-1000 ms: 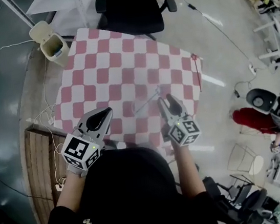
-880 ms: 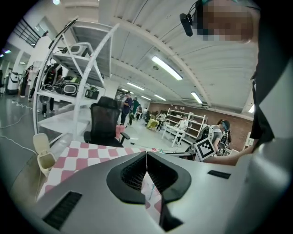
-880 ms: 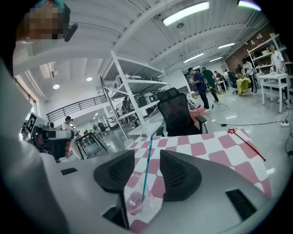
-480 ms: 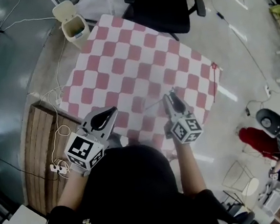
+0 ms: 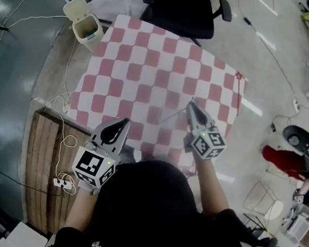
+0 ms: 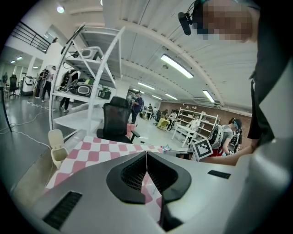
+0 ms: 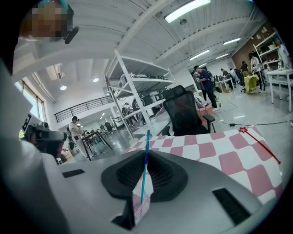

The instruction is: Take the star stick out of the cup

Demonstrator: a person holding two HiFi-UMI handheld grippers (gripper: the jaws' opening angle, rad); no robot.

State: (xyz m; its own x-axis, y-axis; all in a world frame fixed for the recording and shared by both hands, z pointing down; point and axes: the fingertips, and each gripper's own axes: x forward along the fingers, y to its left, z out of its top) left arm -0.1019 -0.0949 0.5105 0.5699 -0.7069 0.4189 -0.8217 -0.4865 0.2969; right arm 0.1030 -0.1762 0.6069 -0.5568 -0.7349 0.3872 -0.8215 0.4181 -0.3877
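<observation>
A thin blue stick (image 7: 145, 160) stands between the pads of my right gripper (image 7: 146, 151), which is shut on it. In the head view the stick (image 5: 173, 114) runs left from the right gripper (image 5: 191, 106) over the red-and-white checked cloth (image 5: 152, 63). Its pale star end (image 6: 165, 148) shows in the left gripper view. I cannot make out a cup in any view. My left gripper (image 5: 123, 122) hovers at the table's near left, its jaws shut with nothing in them (image 6: 146, 157).
A red star stick (image 5: 241, 84) lies along the table's right edge. A black office chair (image 5: 184, 7) stands at the far side, with a beige bin (image 5: 86, 24) at the far left corner. A wooden pallet (image 5: 43, 164) and cables lie on the floor at left.
My right gripper's jaws stood wide open a second ago and have closed on the blue stick. The left gripper has stayed put. The head view has shifted slightly.
</observation>
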